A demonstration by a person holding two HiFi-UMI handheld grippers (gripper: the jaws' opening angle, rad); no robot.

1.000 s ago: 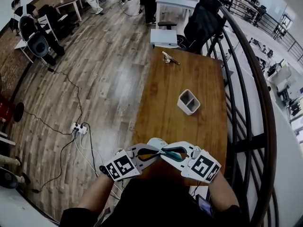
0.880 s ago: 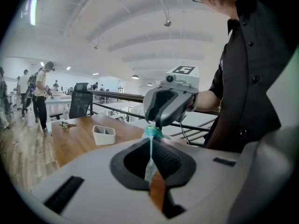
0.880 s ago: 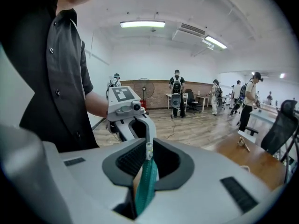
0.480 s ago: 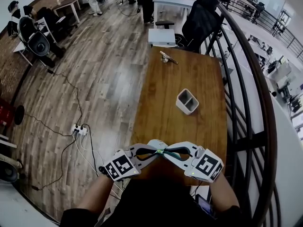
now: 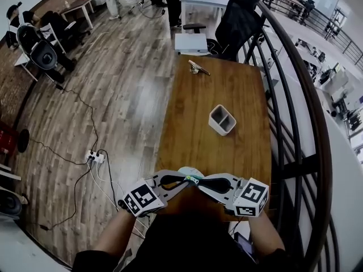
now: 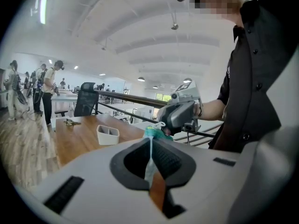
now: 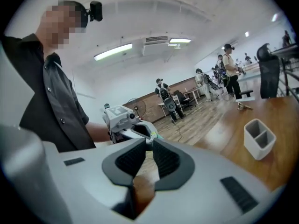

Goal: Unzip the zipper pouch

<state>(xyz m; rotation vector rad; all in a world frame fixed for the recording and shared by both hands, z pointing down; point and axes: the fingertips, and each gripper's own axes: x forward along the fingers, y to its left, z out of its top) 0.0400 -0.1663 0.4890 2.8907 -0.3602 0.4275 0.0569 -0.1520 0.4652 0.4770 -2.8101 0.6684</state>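
The left gripper (image 6: pixel 150 140) is clamped tight on the pale edge of a teal and white fabric zipper pouch (image 6: pixel 149 162), which runs up between its pads to the tips. Meeting it tip to tip, the right gripper (image 7: pixel 150 143) stands narrow, its jaws opening slightly, with the small white zipper pull (image 7: pixel 152 135) pinched at their tips. The pouch hangs between both tools, over the near end of a brown wooden table (image 5: pixel 198 95). Beyond the tips, well apart, a white two-compartment plastic holder (image 5: pixel 222 119) stands on the table. Farther still lies a small metallic object (image 5: pixel 197 68).
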